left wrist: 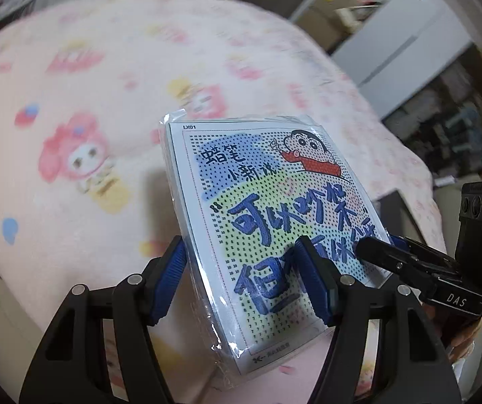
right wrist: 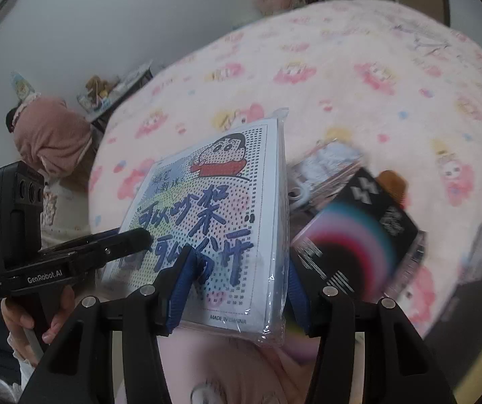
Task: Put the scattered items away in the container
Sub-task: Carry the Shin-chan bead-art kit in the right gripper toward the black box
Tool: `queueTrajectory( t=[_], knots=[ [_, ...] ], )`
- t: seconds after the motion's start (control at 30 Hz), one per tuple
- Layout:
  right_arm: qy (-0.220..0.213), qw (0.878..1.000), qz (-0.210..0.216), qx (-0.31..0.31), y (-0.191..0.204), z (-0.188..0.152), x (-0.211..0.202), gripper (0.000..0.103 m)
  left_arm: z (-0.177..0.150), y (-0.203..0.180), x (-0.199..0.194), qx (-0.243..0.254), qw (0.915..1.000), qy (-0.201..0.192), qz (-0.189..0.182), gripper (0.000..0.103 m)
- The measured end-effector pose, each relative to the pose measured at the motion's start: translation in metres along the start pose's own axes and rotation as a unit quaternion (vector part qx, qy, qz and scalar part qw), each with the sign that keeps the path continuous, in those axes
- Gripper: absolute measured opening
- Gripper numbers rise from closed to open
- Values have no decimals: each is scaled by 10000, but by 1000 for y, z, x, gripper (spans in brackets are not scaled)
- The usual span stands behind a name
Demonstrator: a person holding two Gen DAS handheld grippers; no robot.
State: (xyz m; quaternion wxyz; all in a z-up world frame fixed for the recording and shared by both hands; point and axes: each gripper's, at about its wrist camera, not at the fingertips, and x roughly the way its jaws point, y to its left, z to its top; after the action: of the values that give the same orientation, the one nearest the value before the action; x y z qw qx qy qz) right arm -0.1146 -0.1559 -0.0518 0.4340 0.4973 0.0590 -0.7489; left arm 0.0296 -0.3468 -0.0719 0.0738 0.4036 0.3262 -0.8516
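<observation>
Pink cartoon bedspread (left wrist: 89, 77), both grippers on one shrink-wrapped packet (left wrist: 268, 222), held above the bed.
Left wrist: left gripper (left wrist: 244, 276) jaws part-closed, pinching packet's near edge; right gripper (left wrist: 375, 252) clamps the right edge. Right wrist: right gripper (right wrist: 237, 286) jaws clamped across packet (right wrist: 214, 222); black box (right wrist: 358, 235) and other clutter lie beyond. Container not visible. Risk: slick wrap slips if either side releases unevenly.

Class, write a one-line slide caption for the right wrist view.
Both grippers clamp a plastic-wrapped cartoon packet above a pink bedspread.
</observation>
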Motion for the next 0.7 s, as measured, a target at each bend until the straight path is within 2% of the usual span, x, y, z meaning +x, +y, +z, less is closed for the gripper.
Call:
queueTrajectory(
  t=[0.17,0.4,0.53,0.7],
  knots=[
    [-441,9982,-203,342,-13,-35,-73,48,-10,-64,-16,505,9972,-45,-558,66],
    [-987,9882,-732,920,-60,-91,-153,48,-22,-161,5,1261,9867,222,-1000,66],
    [-1231,9795,-931,1293,-96,-114,-182,48,-20,-216,33,1630,9794,373,-1132,66],
    [-1419,9701,-1229,1538,-148,-128,-201,48,-17,-277,82,1990,9715,672,-1094,66]
  ],
)
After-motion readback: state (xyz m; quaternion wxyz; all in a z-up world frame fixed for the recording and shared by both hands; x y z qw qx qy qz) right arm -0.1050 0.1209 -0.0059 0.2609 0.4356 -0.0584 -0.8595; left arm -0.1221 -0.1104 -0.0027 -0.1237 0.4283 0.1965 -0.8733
